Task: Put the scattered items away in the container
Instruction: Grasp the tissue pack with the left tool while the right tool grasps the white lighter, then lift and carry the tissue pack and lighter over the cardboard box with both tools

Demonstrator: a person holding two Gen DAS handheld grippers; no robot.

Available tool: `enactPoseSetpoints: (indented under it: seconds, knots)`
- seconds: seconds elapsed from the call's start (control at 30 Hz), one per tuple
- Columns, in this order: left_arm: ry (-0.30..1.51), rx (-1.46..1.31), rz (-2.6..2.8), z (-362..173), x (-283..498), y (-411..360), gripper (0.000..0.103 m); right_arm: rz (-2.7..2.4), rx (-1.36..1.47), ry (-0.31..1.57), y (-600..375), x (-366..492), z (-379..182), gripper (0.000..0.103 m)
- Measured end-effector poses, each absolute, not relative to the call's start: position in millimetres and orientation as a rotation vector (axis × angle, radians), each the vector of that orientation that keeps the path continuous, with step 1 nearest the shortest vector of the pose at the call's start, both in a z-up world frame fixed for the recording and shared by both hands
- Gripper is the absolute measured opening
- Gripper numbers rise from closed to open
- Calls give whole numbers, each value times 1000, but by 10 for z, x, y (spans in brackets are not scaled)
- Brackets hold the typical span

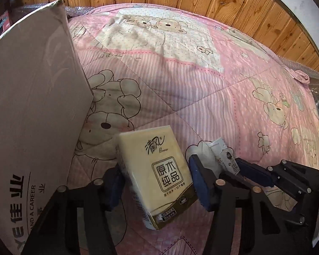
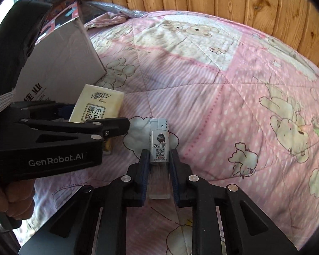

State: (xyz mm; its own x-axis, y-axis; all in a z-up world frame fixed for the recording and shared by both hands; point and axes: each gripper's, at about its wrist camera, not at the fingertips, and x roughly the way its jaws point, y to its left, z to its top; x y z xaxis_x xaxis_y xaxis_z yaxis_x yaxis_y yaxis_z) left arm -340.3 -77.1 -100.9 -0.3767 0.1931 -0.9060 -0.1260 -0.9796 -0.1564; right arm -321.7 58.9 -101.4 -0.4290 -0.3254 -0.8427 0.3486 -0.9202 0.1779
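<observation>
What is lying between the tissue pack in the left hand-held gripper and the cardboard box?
Nothing. In the left wrist view, only bare pink quilt shows between the tissue pack and the cardboard box.

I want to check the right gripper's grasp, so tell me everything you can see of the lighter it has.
The lighter is a small upright block with a white metal-looking cap with small holes, a white label bearing a dark cartoon figure and a QR code, and a clear, see-through lower body. It points away from the camera, clamped on both sides between the right gripper's blue pads. It seems lifted above the pink quilt. In the left wrist view it shows at that gripper's tip.
</observation>
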Motion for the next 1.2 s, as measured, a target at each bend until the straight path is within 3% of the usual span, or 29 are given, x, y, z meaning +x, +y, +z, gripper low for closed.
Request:
enactPoseSetpoints:
  seconds: [0.3, 0.87, 1.2]
  knots:
    - [-36, -1588, 2443, -857, -3307, -699, 35, -2386, 1415, -194, 816, -3031, -918, 19]
    - [-189, -1482, 2382, -295, -2552, -993, 34, -2419, 1434, -435, 807, -2220, -694, 19]
    - [-156, -1426, 2343, -16, -1891, -1091, 34, -2489, 1418, -400, 609, -1614, -440, 19]
